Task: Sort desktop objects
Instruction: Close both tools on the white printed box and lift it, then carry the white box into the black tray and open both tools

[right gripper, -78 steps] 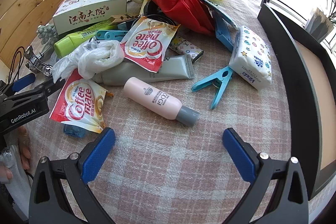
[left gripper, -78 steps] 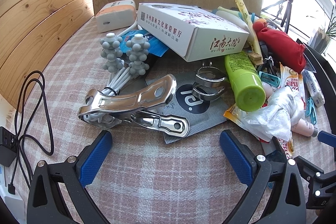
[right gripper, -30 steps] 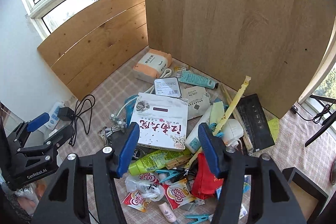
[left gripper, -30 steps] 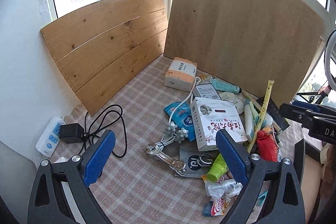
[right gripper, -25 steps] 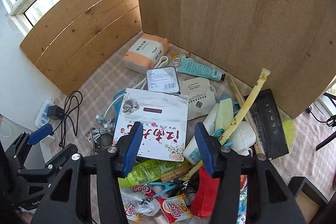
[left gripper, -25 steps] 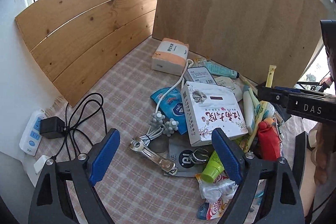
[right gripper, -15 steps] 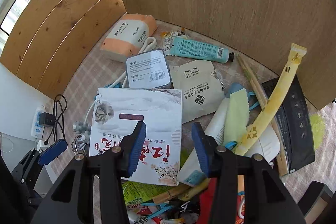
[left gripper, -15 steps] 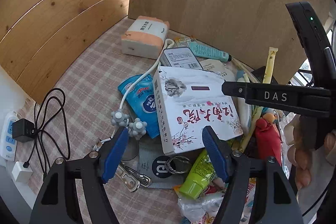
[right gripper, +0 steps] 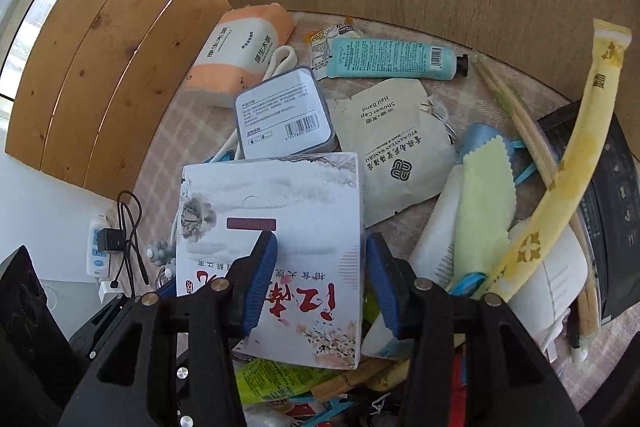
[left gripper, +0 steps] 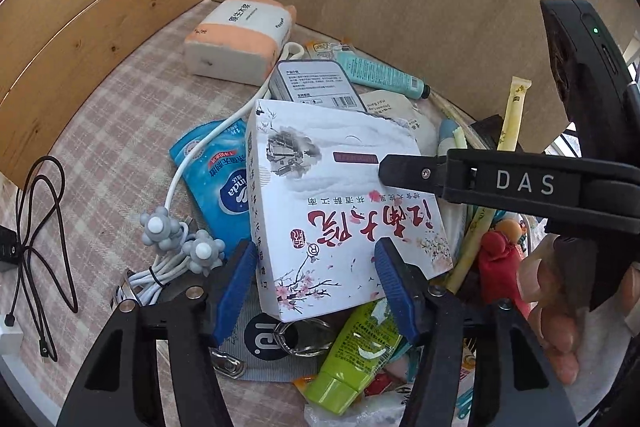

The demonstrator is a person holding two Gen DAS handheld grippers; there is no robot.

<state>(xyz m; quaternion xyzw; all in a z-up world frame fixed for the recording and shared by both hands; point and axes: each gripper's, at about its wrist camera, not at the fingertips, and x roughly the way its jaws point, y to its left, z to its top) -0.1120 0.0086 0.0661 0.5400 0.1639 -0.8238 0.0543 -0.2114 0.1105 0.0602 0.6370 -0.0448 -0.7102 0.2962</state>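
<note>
Both grippers, left (left gripper: 316, 285) half-wide and just narrowing, right (right gripper: 322, 281) half-wide and reopening, straddle the white printed cardboard box (left gripper: 340, 211) atop the clutter pile; not yet pinched, next needs squeezing.

Left gripper (left gripper: 316, 285) jaws just narrowing, part open; right gripper (right gripper: 320, 279) jaws just widening.
</note>
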